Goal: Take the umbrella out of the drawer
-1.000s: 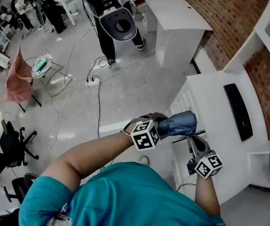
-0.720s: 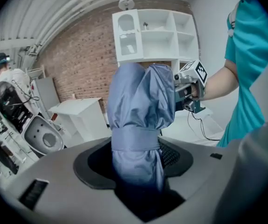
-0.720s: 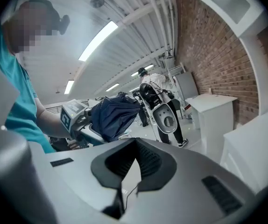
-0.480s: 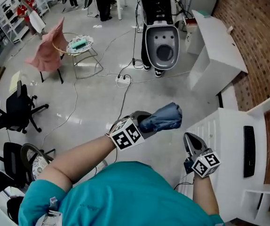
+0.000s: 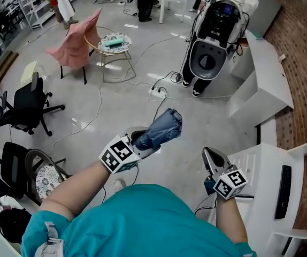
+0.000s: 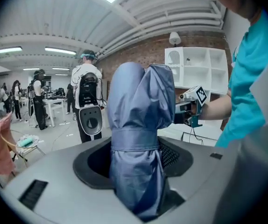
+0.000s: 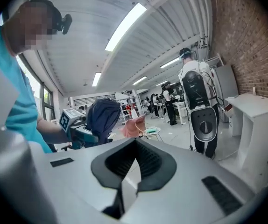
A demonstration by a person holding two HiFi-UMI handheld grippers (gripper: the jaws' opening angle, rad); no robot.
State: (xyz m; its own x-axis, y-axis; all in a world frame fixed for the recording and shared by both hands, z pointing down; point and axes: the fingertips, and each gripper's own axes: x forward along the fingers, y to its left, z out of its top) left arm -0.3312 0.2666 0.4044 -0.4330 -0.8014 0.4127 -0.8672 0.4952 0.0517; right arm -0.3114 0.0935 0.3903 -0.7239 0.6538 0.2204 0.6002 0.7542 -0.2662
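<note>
A folded blue umbrella (image 5: 163,127) in its sleeve sticks up and away from my left gripper (image 5: 141,143), which is shut on its lower part, held in the air over the grey floor. In the left gripper view the umbrella (image 6: 138,115) fills the space between the jaws of that gripper (image 6: 136,164). My right gripper (image 5: 209,155) hovers beside the white drawer unit (image 5: 252,162) with its jaws together and nothing in them. In the right gripper view its jaws (image 7: 133,162) meet in a thin slit, and the umbrella (image 7: 102,118) shows at left.
A white desk (image 5: 266,208) with a black keyboard (image 5: 282,183) lies at the right. A person wearing a grey and black rig (image 5: 212,36) stands ahead beside a white cabinet (image 5: 266,84). A power strip and cables (image 5: 158,92) cross the floor. Office chairs (image 5: 28,103) and a small round table (image 5: 115,43) stand at left.
Both grippers have swung left, away from the desk and out over the floor. The umbrella went along in the left gripper and now points more upward.
</note>
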